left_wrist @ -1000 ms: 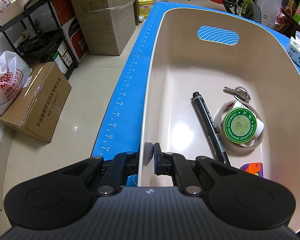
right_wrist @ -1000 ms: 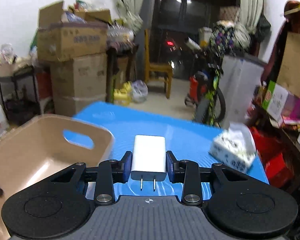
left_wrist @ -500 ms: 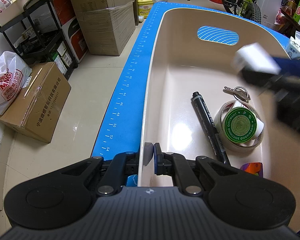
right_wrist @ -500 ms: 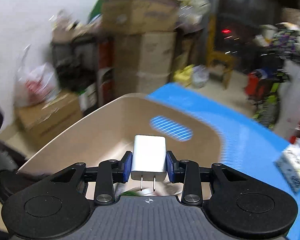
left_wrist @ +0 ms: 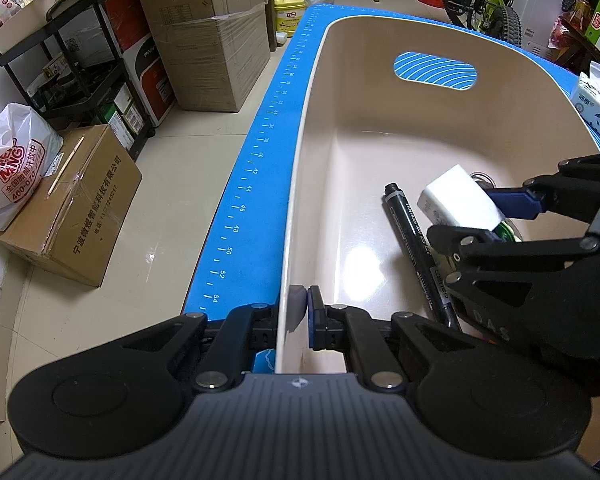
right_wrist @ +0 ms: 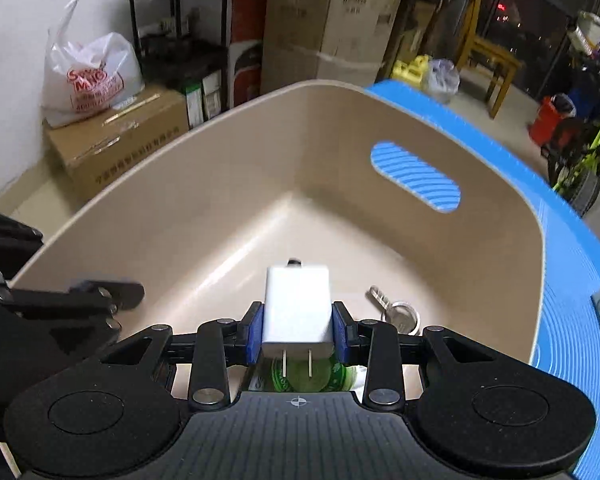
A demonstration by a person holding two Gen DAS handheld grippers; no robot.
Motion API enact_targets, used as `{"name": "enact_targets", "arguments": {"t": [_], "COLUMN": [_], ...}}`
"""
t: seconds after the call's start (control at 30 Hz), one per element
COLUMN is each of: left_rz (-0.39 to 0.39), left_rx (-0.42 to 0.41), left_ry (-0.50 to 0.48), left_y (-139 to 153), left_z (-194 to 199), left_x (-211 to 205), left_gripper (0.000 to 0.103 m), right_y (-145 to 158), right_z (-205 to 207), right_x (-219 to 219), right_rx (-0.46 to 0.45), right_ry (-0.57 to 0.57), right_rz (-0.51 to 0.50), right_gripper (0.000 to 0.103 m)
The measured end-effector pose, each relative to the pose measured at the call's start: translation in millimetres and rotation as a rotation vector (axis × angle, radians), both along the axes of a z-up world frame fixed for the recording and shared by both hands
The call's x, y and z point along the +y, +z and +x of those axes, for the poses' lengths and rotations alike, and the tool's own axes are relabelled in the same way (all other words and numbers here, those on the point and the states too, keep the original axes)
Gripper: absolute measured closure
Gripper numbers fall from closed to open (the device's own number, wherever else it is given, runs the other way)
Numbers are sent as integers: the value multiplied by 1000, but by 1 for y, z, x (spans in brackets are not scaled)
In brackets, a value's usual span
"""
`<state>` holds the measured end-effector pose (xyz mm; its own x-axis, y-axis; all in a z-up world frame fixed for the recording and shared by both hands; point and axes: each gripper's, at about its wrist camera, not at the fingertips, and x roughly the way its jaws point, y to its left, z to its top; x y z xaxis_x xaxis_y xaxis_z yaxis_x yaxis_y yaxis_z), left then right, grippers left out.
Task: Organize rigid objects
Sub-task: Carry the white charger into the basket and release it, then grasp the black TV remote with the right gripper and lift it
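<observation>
My left gripper [left_wrist: 300,312] had its fingers clamped tight on the near wall of the beige bin [left_wrist: 380,128], which sat on the blue desk [left_wrist: 260,184]. My right gripper [right_wrist: 298,334] had its fingers closed partway on the white charger [right_wrist: 297,308], prongs toward the camera, held inside the bin above a black marker [left_wrist: 416,240], a green ointment tin [right_wrist: 300,376] and a key ring [right_wrist: 400,316].

Right tool [right_wrist: 298,334] carried charger [right_wrist: 297,308] into bin [right_wrist: 228,184].
</observation>
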<state>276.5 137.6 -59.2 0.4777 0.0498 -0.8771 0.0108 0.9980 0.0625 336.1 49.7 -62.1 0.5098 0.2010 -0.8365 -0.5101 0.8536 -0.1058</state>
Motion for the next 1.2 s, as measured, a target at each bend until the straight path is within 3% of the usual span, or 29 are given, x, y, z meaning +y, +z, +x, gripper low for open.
{"name": "enact_targets", "arguments": {"t": [0.13, 0.17, 0.27, 0.33, 0.4, 0.8, 1.0, 1.2], "left_rz": [0, 0, 2, 3, 4, 4, 4, 4], "left_rx": [0, 0, 0, 1, 1, 0, 1, 0], "left_ry": [0, 0, 0, 0, -1, -3, -3, -3], "left_y": [0, 0, 0, 0, 0, 1, 1, 1], "left_z": [0, 0, 0, 0, 1, 1, 1, 1], "left_x": [0, 0, -1, -1, -1, -1, -1, -1], "left_gripper": [94, 94, 94, 94, 94, 94, 93, 93], "right_y": [-3, -4, -4, 2, 9, 55, 49, 13], "right_z": [3, 2, 0, -3, -7, -42, -65, -85], "right_x": [1, 1, -3, -8, -16, -106, -147, -172], "right_rx": [21, 25, 20, 8, -15, -189, -231, -248], "right_ry": [-1, -5, -14, -25, -43, -288, -400, -484], "right_rz": [-21, -18, 7, 45, 82, 313, 284, 170], "right_gripper": [60, 52, 50, 50, 39, 31, 26, 24]}}
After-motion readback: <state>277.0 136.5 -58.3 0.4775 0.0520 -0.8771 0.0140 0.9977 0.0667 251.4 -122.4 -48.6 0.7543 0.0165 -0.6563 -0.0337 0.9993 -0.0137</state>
